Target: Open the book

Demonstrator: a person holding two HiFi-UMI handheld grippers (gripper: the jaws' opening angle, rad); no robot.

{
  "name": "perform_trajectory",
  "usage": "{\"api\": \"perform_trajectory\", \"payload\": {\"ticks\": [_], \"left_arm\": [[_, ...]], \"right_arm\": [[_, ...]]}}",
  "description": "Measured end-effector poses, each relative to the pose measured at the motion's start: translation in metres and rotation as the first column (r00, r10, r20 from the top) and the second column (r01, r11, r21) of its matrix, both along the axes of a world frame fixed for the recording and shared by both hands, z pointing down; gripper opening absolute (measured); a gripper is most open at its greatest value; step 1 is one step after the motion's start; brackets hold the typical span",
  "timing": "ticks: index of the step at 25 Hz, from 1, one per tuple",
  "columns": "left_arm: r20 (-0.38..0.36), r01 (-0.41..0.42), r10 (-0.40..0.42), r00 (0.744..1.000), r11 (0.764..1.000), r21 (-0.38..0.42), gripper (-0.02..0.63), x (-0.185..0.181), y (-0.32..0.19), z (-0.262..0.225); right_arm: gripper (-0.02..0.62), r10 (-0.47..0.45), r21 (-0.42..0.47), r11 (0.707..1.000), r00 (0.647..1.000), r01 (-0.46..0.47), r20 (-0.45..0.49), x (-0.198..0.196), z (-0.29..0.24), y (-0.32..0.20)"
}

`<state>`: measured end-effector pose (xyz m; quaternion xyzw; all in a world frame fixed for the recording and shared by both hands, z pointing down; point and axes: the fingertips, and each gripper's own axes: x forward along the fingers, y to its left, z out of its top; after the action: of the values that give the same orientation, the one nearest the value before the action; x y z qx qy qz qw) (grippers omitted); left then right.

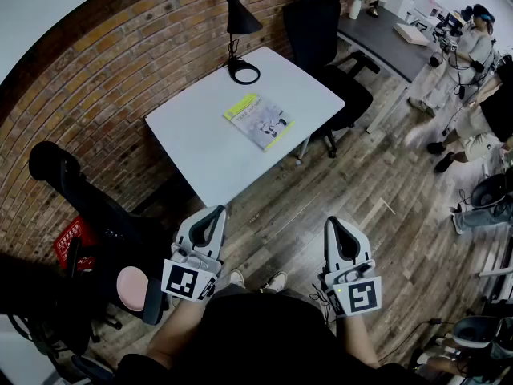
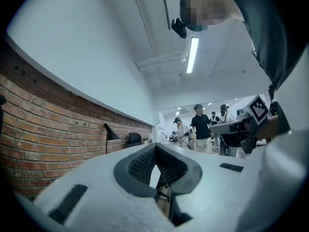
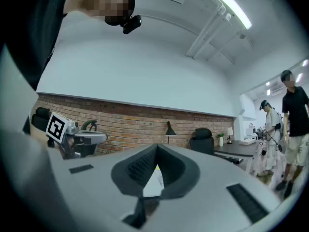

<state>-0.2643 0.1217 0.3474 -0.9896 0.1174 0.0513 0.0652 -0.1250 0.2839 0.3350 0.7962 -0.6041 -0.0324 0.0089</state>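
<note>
The book (image 1: 259,121) lies closed on the white table (image 1: 200,151), its cover pale with a yellow-green band, a bit right of the table's middle. Both grippers hover over the wooden floor, short of the table's near corner and well away from the book. My left gripper (image 1: 213,213) is shut with nothing in it, its jaws meeting at the tips (image 2: 155,146). The right gripper (image 1: 341,224) is likewise shut and empty (image 3: 157,148). Both point level toward the table.
A black desk lamp (image 1: 238,32) stands at the table's far corner against the brick wall. A black office chair (image 1: 321,34) sits behind the table, another chair (image 1: 88,207) and a red basket (image 1: 70,239) at the left. People (image 1: 473,46) stand by a dark desk (image 1: 385,42) at the right.
</note>
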Motion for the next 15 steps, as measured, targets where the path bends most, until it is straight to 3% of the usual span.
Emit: {"api": "perform_trajectory", "payload": {"ticks": [10, 15], "left_arm": [[0.024, 0.003, -0.003, 1.0, 1.0, -0.017, 0.023, 0.016, -0.002, 0.006], [0.025, 0.025, -0.024, 0.999, 0.999, -0.021, 0.023, 0.027, 0.001, 0.011]], "right_arm": [[0.013, -0.03, -0.018, 0.999, 0.999, 0.03, 0.017, 0.011, 0.007, -0.006], [0.014, -0.062, 0.009, 0.998, 0.994, 0.062, 0.087, 0.031, 0.019, -0.005]]}}
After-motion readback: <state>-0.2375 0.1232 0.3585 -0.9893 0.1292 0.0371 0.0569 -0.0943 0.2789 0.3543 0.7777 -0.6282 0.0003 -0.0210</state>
